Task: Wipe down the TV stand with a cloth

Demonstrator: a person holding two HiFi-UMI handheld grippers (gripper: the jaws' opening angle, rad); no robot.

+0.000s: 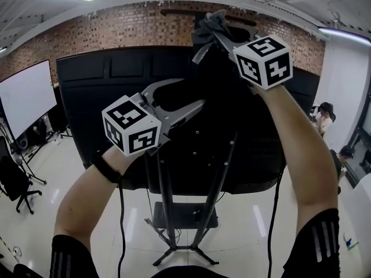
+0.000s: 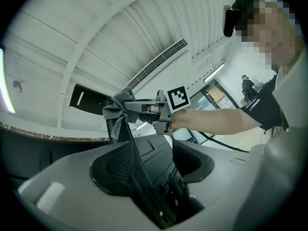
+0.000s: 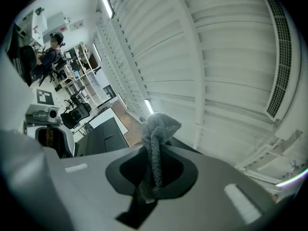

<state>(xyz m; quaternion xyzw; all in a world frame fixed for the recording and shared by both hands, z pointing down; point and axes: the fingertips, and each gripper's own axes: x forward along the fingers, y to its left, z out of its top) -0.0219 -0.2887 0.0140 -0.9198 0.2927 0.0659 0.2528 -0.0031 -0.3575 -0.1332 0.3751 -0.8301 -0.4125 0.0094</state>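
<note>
The right gripper (image 1: pixel 223 39) is raised high with its jaws closed on a bunched grey cloth (image 1: pixel 207 26). In the right gripper view, the cloth (image 3: pixel 161 126) sticks up out of the jaws against the ceiling. The cloth is level with the top edge of the big black panel (image 1: pixel 104 97) mounted on the TV stand (image 1: pixel 165 207), but I cannot tell whether it is pressed against that edge.

The left gripper (image 1: pixel 177 103) is lower, in front of the panel, with its 2 jaws apart. In the left gripper view, a thin dark bar (image 2: pixel 132 158) runs up between the jaws of the left gripper (image 2: pixel 144 172) towards the cloth (image 2: pixel 120 105). Whether either jaw touches the bar is unclear, and nothing looks clamped.

Below the arms are the stand's 2 slanting posts, a small dark shelf (image 1: pixel 182 214) and the splayed feet on the pale floor.

I judge the wiping to be at the very top of the unit. No surface shows a streak or a change in sheen, so what has been cleaned cannot be read. The posts, shelf and feet are well below the cloth and look like work left to do.
</note>
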